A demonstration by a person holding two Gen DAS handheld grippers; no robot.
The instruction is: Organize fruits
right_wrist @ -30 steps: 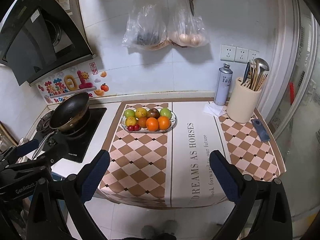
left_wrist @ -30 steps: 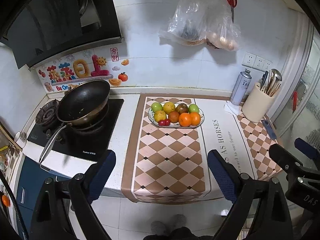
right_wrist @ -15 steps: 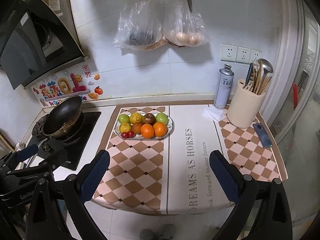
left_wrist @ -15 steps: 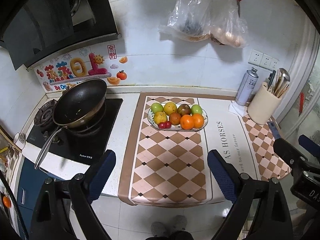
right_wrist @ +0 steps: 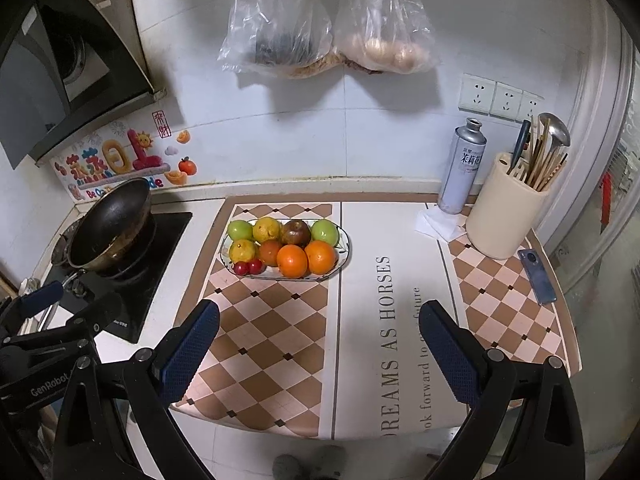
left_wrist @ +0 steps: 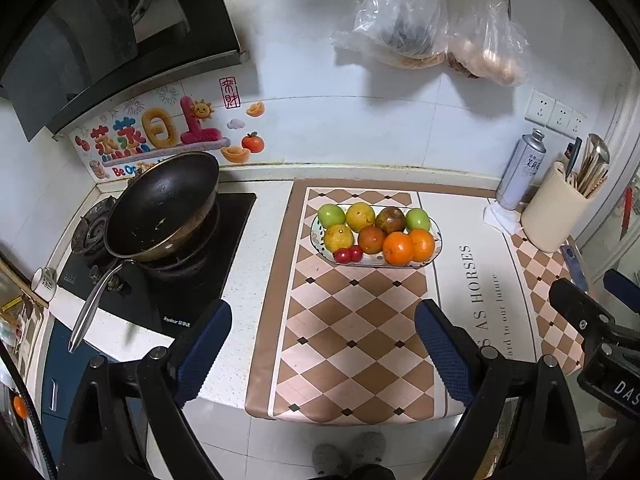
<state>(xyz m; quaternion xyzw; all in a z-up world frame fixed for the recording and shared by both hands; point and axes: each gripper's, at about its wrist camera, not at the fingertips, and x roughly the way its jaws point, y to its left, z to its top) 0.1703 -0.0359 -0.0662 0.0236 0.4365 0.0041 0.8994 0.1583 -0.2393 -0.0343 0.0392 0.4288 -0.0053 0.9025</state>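
We hold our left gripper (left_wrist: 323, 344) and right gripper (right_wrist: 319, 342) side by side, both angled downward, jaws spread wide and empty.

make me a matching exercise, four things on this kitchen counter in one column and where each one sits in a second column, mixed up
Things:
1. black round frying pan
2. oval patterned fruit plate
3. grey metal spray can
4. blue-grey flat phone

Places:
A. on the checked mat, near the counter's right edge
B. on the stove burner
C. against the back wall, beside the cream utensil holder
D. on the brown diamond-pattern mat, toward the back

Pairs: 1-B, 2-D, 3-C, 4-A
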